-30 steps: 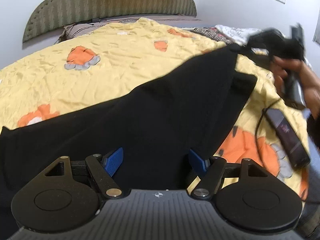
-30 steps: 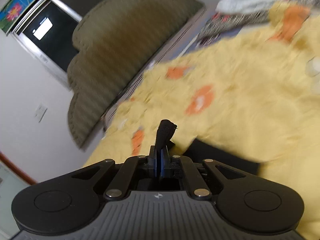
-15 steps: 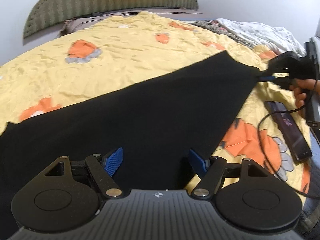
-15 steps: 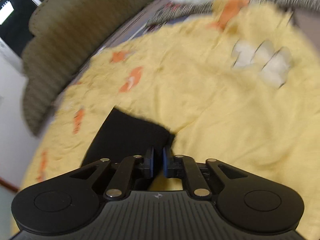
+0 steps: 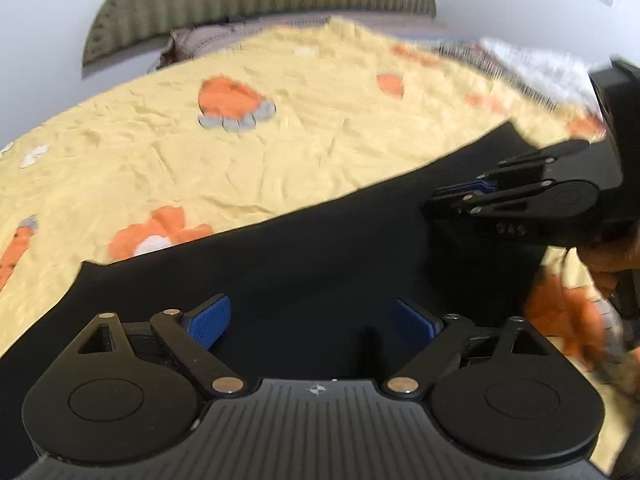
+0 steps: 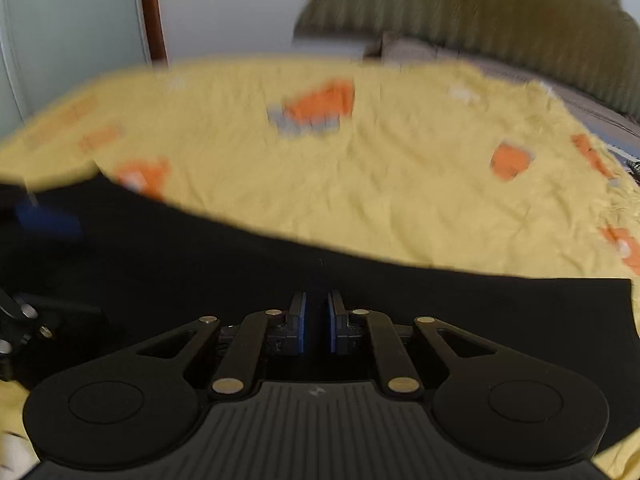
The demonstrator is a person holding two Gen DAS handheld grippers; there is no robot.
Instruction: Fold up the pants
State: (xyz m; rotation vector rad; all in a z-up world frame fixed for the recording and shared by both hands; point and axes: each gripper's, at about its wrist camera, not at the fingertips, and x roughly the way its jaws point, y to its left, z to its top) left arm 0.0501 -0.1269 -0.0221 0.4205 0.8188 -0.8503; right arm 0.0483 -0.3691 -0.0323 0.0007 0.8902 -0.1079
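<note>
The black pants (image 5: 320, 248) lie spread flat across the yellow bedspread (image 5: 280, 152). My left gripper (image 5: 312, 312) hovers over their near part. Its jaws are opening wide and only flat cloth shows below them, with no pad touching it. My right gripper (image 5: 436, 200), held by a hand (image 5: 612, 256), comes in from the right above the pants. In the right wrist view the right gripper (image 6: 316, 304) keeps just a narrow slit between its blue pads, with nothing in it. The pants (image 6: 200, 264) lie under it. A blurred blue fingertip (image 6: 48, 218) of the left gripper shows at the left.
A padded olive headboard (image 5: 260, 0) stands at the far end of the bed. Patterned cloth (image 5: 540, 68) is piled at the far right. A door with a brown frame (image 6: 152, 12) is beyond the bed's left side. Orange paw prints dot the bedspread.
The right gripper has let go of the pants' corner and swung left over the cloth, rolling level. The pants now lie flat. The left jaws have widened and the left gripper has shifted.
</note>
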